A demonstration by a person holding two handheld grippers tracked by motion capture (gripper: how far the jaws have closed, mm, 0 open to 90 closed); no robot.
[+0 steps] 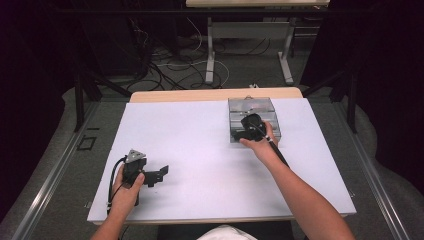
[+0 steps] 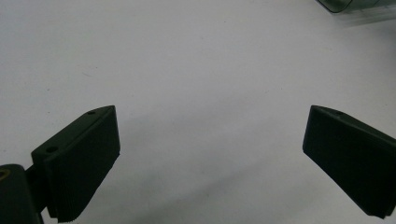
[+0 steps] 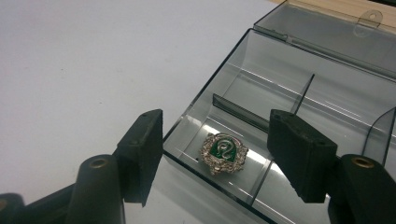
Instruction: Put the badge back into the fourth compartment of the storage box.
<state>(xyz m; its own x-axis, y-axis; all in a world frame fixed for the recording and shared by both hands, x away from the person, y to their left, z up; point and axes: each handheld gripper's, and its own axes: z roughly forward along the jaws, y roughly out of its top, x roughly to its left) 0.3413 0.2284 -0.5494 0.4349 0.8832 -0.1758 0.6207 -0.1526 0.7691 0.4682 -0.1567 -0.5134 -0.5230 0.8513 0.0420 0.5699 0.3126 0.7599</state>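
Your right hand-held gripper (image 3: pixel 215 158) is sitting over the near corner of the clear box (image 3: pixel 299 100), jaws apart, nothing pinched between them. The badge (image 3: pixel 223 152), a silvery crest with a green middle and a snake-like squiggle on it, lies flat on the floor of the corner compartment, right below the gap between the jaws and not touching either pad. One jaw hangs outside the box wall over the worktop (image 3: pixel 93 60), the other is inside over the compartments, so the box wall runs between them. The box's lid is flipped open behind it, hinged on the far side, and thin dividers split the inside into several cells; the ones you can see past the badge look bare. From the high view your right hand (image 1: pixel 262 142) is parked on the near edge of the box (image 1: pixel 252 107), which sits toward the far right of the white worktop (image 1: pixel 200 140). Your left hand-held gripper (image 1: pixel 152 175) is well away at the near left, jaws spread wide over bare worktop, holding nothing; in its own view you just catch a corner of the box (image 2: pixel 341 4) at the top right.
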